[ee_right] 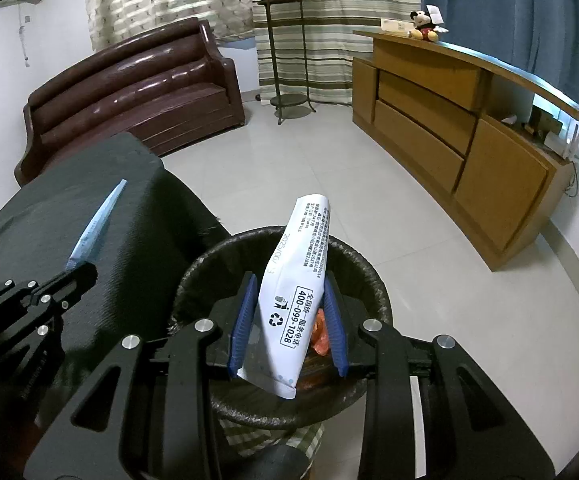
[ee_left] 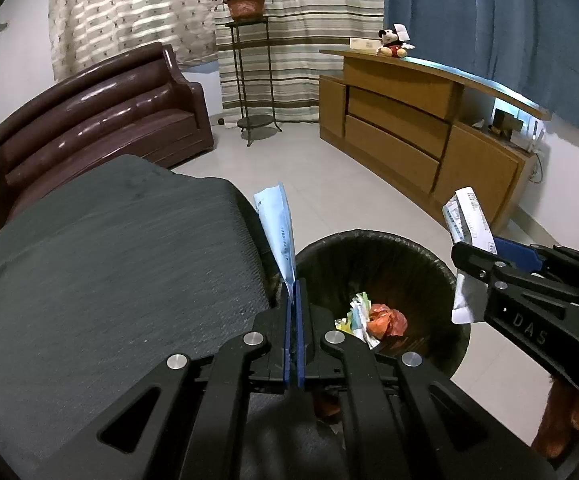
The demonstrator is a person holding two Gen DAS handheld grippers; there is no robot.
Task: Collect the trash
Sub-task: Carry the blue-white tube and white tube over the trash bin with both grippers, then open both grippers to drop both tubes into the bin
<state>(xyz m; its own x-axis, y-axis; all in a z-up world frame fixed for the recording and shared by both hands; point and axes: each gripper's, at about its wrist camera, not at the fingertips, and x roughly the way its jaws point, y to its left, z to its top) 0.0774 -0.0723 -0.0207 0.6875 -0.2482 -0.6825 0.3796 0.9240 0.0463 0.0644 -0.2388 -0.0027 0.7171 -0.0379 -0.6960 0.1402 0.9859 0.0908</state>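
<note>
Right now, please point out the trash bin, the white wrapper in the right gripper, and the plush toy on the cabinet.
trash bin (ee_right: 373,280): right wrist view, on its right rim.
white wrapper (ee_right: 295,276): right wrist view, on its printed middle.
plush toy (ee_left: 391,42): left wrist view, on its body.

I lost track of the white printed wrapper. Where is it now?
White printed wrapper: right wrist view, centre, clamped between the right gripper fingers above the black bin.

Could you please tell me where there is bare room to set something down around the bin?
The pale tiled floor lies bare between the brown leather sofa, the wooden cabinet and the black-lined round bin. It is crowded over the bin: both the left gripper and the right gripper hold wrappers there, beside the dark grey cloth-covered table.
</note>
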